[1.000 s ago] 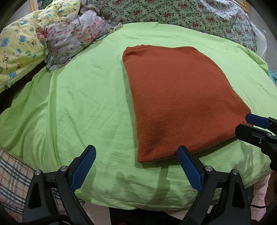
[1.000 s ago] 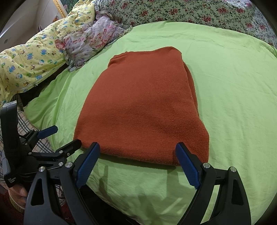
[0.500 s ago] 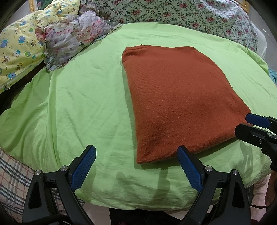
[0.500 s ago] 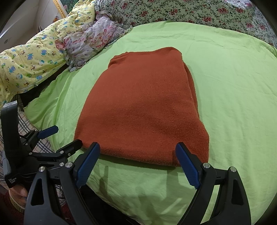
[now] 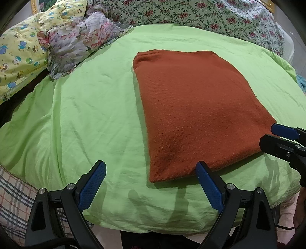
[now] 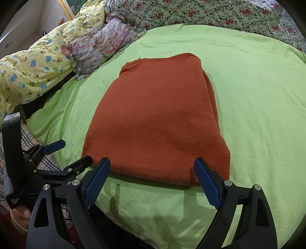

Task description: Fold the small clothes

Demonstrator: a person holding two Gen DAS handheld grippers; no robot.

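Note:
A rust-orange knitted garment (image 5: pixel 193 107) lies folded flat in a rectangle on the green bedsheet (image 5: pixel 86 107); it also shows in the right wrist view (image 6: pixel 158 124). My left gripper (image 5: pixel 151 174) is open and empty, hovering at the garment's near left corner. My right gripper (image 6: pixel 152 172) is open and empty, just short of the garment's near edge. The right gripper shows at the right edge of the left wrist view (image 5: pixel 275 138); the left gripper shows at the left of the right wrist view (image 6: pixel 70 153).
A yellow cartoon-print quilt (image 5: pixel 21 49) and a crumpled floral cloth (image 5: pixel 80 40) lie at the back left. A floral bedspread (image 5: pixel 210 17) runs along the back. A plaid cloth (image 5: pixel 13 199) hangs at the bed's near left edge.

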